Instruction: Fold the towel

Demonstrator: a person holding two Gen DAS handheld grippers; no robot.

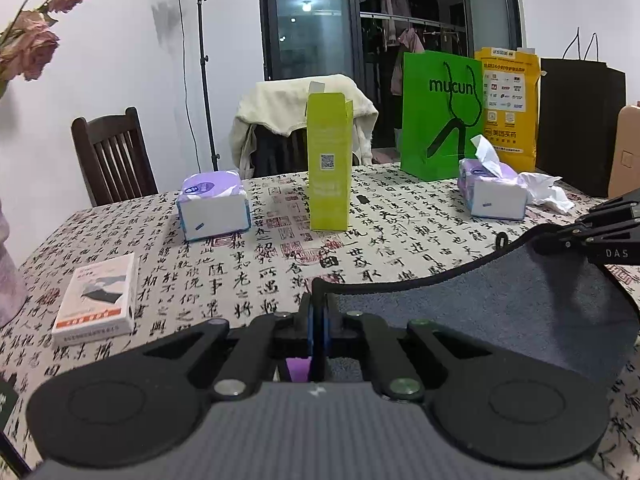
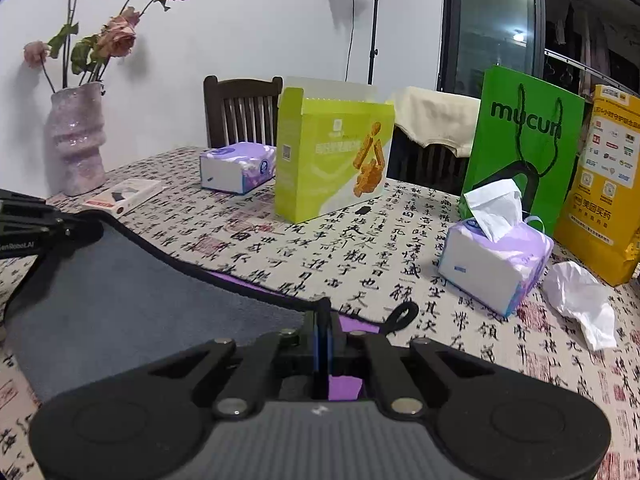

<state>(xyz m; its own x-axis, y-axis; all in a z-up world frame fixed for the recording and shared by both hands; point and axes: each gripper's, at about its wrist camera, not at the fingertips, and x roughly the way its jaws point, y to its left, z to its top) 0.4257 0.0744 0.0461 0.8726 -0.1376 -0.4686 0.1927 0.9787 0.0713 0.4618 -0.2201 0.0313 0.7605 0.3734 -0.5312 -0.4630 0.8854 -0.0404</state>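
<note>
The towel [image 1: 500,304] is grey with a black hem and a purple underside. It hangs stretched between my two grippers, a little above the table. My left gripper [image 1: 319,300] is shut on its left corner. My right gripper [image 2: 322,316] is shut on its other corner, next to the black hanging loop [image 2: 402,316]. The towel also shows in the right wrist view [image 2: 120,300], with the purple side [image 2: 352,325] peeking out under the hem. The right gripper's body shows at the right edge of the left wrist view [image 1: 600,232], and the left gripper's body at the left edge of the right wrist view [image 2: 28,224].
The table has a calligraphy-print cloth [image 1: 248,280]. On it stand a lime-green box [image 1: 329,164], two tissue packs [image 1: 214,208] [image 1: 494,192], a small white box [image 1: 98,300], a crumpled tissue [image 2: 580,300], a green bag [image 1: 440,116], a yellow bag [image 1: 512,108] and a pink vase [image 2: 76,140]. Chairs stand behind.
</note>
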